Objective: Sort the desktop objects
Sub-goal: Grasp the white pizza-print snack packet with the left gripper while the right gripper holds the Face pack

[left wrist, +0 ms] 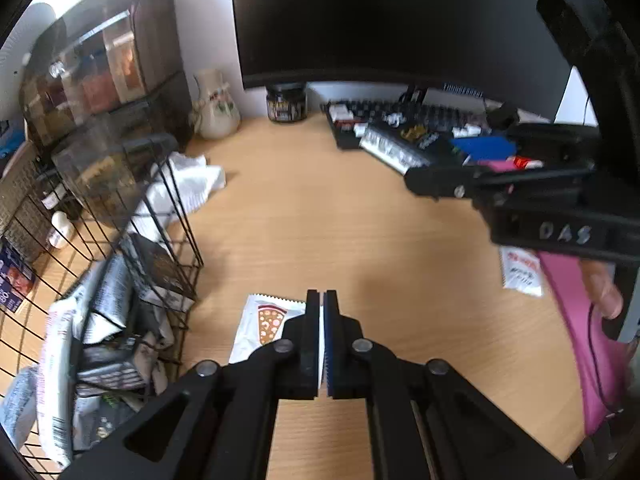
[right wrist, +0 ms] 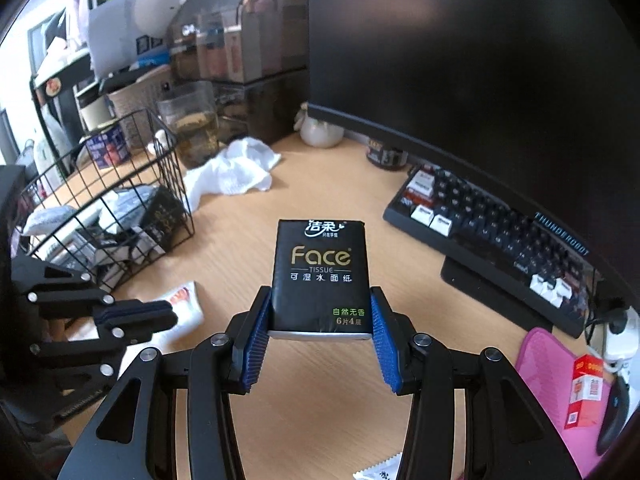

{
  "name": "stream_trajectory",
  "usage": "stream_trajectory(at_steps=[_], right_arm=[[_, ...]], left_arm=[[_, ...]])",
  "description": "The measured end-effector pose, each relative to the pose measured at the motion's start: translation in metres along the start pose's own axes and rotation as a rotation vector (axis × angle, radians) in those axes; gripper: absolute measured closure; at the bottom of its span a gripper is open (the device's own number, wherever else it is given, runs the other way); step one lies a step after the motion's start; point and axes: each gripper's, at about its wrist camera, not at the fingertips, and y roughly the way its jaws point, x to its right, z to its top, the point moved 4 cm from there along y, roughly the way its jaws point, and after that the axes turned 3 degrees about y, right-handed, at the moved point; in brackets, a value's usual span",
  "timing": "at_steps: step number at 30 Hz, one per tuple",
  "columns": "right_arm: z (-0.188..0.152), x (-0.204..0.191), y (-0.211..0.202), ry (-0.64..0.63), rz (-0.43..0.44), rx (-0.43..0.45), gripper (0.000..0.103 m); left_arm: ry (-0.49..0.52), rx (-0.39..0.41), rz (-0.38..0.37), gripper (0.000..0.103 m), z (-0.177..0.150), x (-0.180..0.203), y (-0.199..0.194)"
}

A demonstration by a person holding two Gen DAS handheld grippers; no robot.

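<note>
In the right wrist view my right gripper (right wrist: 321, 293) is shut on a black "Face" tissue pack (right wrist: 320, 268), its blue pads pressing both long sides, lifted above the wooden desk (right wrist: 320, 200). My left gripper (left wrist: 322, 294) has its jaws together on the edge of a white sachet with a pizza picture (left wrist: 264, 324); a white sliver shows between the pads. From the right wrist view the left gripper (right wrist: 168, 314) sits low at the left with the sachet (right wrist: 186, 304) sticking out of its tip. The right gripper's body (left wrist: 440, 182) crosses the left wrist view on the right.
A black wire basket (left wrist: 176, 216) holding several packets stands at the left, with a crumpled white cloth (right wrist: 236, 172) beside it. A keyboard (right wrist: 480, 232) lies under the monitor (right wrist: 460, 60). A pink mat (right wrist: 552, 380) carries a red-and-white box (right wrist: 584, 392). Another sachet (left wrist: 520, 276) lies at the right.
</note>
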Motion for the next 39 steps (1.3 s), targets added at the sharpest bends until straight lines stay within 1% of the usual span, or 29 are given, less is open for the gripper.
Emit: stream_trajectory(at_steps=[9,10,12,15,16,17,18,19,20,21,22,25,27,29,31,33,34,35,36,37,39], right_arm=[[0.015,-0.024,-0.026,-0.035,0.006,0.05,0.057],[0.016,-0.026,-0.027,-0.038,0.006,0.051,0.057],[0.017,-0.028,-0.025,-0.032,0.002,0.043,0.057],[0.011,-0.028,-0.02,-0.021,0.001,0.028,0.057],[0.007,-0.026,-0.017,-0.016,0.001,0.023,0.057],[0.004,-0.025,-0.015,-0.01,0.002,0.015,0.057],[0.0,-0.023,-0.013,-0.005,0.006,0.006,0.057],[-0.003,-0.021,-0.012,-0.003,0.007,0.0,0.057],[-0.006,-0.02,-0.01,-0.003,0.007,-0.006,0.057],[-0.008,-0.018,-0.009,-0.002,0.005,-0.011,0.057],[-0.01,-0.017,-0.009,-0.001,0.005,-0.013,0.057],[-0.01,-0.012,-0.009,0.009,0.006,-0.011,0.057],[-0.01,-0.01,-0.009,0.012,0.011,-0.007,0.057],[-0.011,-0.01,-0.008,0.01,0.016,-0.004,0.057],[-0.01,-0.012,-0.008,0.006,0.024,-0.002,0.057],[-0.011,-0.014,-0.008,0.004,0.027,-0.002,0.057],[-0.011,-0.015,-0.008,0.002,0.028,-0.001,0.057],[-0.011,-0.015,-0.009,0.002,0.028,0.0,0.057],[-0.011,-0.014,-0.01,0.003,0.029,0.001,0.057],[-0.011,-0.014,-0.01,0.005,0.028,0.003,0.057],[-0.011,-0.013,-0.012,0.011,0.028,0.007,0.057]], left_arm=[[-0.003,0.126,-0.001,0.102,0.017,-0.014,-0.061],[0.002,0.124,0.0,0.102,0.017,-0.015,-0.062],[0.012,0.091,0.0,0.102,0.011,-0.016,-0.053],[0.01,0.017,0.019,0.101,-0.004,-0.016,-0.023],[0.009,-0.011,0.036,0.098,-0.01,-0.018,-0.012],[0.044,-0.013,0.093,0.094,-0.013,-0.014,-0.004],[0.049,-0.029,0.099,0.081,-0.015,-0.013,0.003],[0.046,-0.042,0.079,0.064,-0.016,-0.011,0.008],[0.04,-0.044,0.049,0.056,-0.016,-0.01,0.012],[0.039,-0.046,0.037,0.043,-0.016,-0.01,0.015],[0.041,-0.049,0.035,0.039,-0.016,-0.009,0.018],[0.02,-0.079,0.056,0.035,-0.018,-0.017,0.03],[0.012,-0.107,0.041,0.035,-0.021,-0.018,0.037],[0.007,-0.129,0.048,0.033,-0.025,-0.017,0.045],[-0.014,-0.112,0.006,0.03,-0.025,-0.02,0.047],[-0.015,-0.112,0.0,0.03,-0.024,-0.021,0.047],[-0.014,-0.116,-0.003,0.031,-0.025,-0.021,0.047],[-0.011,-0.119,-0.001,0.037,-0.025,-0.021,0.045],[-0.01,-0.119,-0.005,0.057,-0.024,-0.021,0.043],[-0.009,-0.128,-0.017,0.058,-0.025,-0.02,0.044],[0.012,-0.129,-0.013,0.059,-0.027,-0.017,0.043]])
